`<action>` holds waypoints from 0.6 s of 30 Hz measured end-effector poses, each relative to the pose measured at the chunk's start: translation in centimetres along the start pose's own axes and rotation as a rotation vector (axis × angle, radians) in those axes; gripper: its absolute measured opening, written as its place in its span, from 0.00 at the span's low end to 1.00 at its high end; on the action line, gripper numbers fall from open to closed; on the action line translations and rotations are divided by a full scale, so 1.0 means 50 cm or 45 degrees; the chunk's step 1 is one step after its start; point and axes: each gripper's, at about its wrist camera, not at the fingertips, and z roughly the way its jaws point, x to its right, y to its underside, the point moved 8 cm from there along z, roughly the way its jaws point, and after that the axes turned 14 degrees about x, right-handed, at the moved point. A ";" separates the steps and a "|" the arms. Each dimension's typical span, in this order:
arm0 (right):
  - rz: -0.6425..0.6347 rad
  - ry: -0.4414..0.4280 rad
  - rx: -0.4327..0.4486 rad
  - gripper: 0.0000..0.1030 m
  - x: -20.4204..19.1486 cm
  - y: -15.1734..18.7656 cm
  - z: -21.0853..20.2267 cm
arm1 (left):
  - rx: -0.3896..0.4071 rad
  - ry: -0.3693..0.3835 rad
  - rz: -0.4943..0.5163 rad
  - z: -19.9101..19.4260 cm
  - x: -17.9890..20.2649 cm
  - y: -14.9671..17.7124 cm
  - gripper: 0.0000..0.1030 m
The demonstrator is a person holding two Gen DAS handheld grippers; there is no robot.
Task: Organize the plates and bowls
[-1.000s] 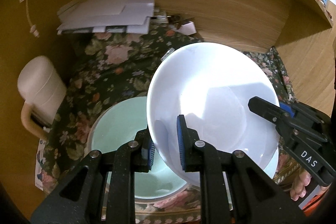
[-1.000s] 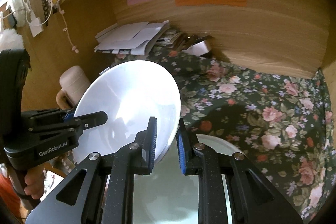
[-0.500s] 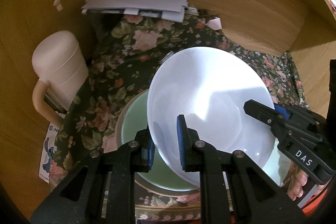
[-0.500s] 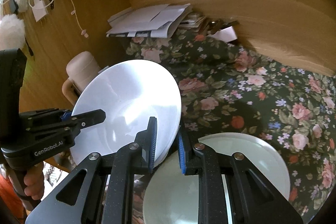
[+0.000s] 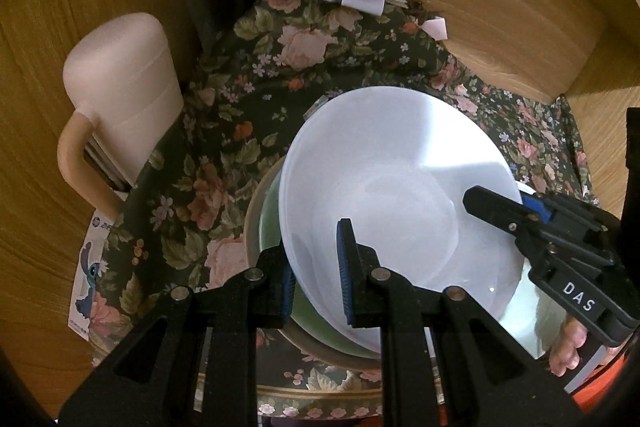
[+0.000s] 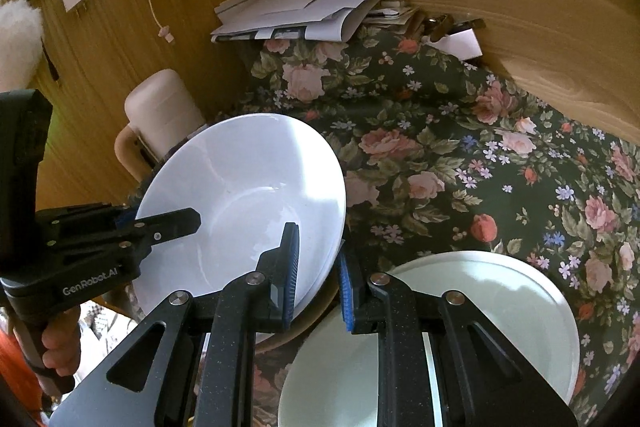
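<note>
White bowl [image 5: 392,183], glossy, empty, tilted, its rim pinched between the fingers [image 5: 345,269] of both grippers on opposite sides. Beneath it, just past the left fingertips, a pale green bowl [image 5: 272,223] with a tan outer rim sits upright on the cloth. Pale green plate [image 6: 480,307] lies flat under the right fingers.

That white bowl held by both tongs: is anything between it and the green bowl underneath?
Nothing visible. The white bowl hangs tilted directly over the green bowl, gripped at opposite rims by the left tongs and right tongs; only open space shows between them.
</note>
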 end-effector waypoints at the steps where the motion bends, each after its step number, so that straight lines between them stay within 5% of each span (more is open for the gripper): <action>1: -0.011 0.001 -0.001 0.18 -0.001 -0.001 0.000 | -0.002 0.000 -0.001 0.001 0.000 0.002 0.17; 18: -0.056 0.011 0.009 0.21 -0.002 0.002 -0.007 | -0.001 -0.005 -0.025 0.002 -0.013 0.000 0.17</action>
